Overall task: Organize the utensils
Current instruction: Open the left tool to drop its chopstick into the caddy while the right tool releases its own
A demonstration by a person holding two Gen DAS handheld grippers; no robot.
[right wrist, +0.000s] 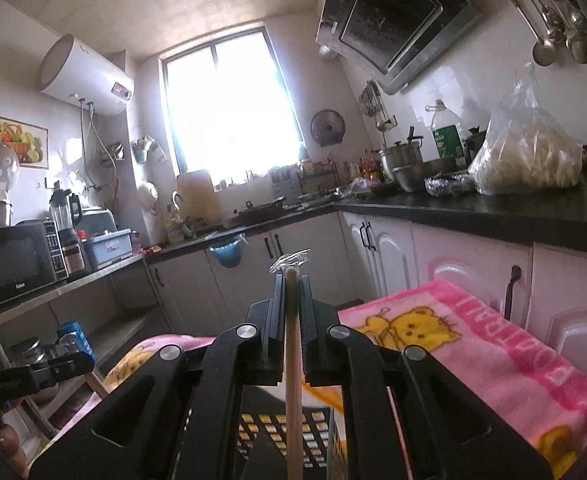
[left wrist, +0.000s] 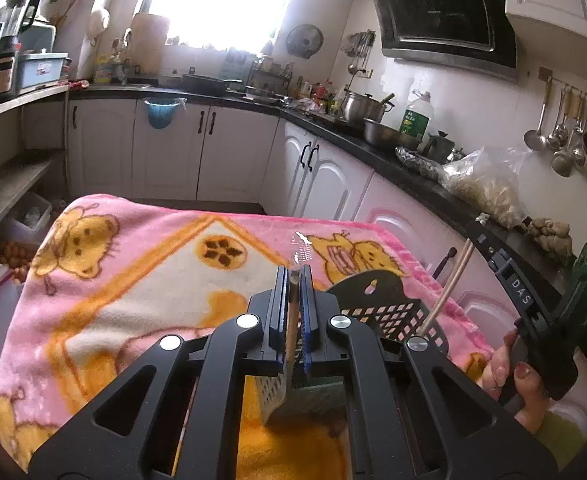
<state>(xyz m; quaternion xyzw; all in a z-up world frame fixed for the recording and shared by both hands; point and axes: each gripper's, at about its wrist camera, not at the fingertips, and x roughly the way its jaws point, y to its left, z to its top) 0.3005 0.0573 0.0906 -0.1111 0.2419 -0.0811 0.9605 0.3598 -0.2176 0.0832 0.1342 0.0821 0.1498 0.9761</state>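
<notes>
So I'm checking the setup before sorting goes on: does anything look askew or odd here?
Yes. The black perforated plastic basket sits tilted on the rumpled pink cartoon blanket, not flat. Nothing looks spilled or broken.

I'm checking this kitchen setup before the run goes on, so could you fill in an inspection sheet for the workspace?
Surface: pink blanket with yellow bear prints covers the work area.
Job's things: black basket sits on the blanket; chopsticks point down into it; a spatula hangs over the blanket.
Clutter: counter holds a bag, pots and bottles.
Grippers: left gripper shut on the spatula's handle; right gripper shut on the chopsticks.
Cables: nothing seen on the blanket.
Surroundings: white cabinets, bright window, range hood, hanging ladles, microwave.
</notes>
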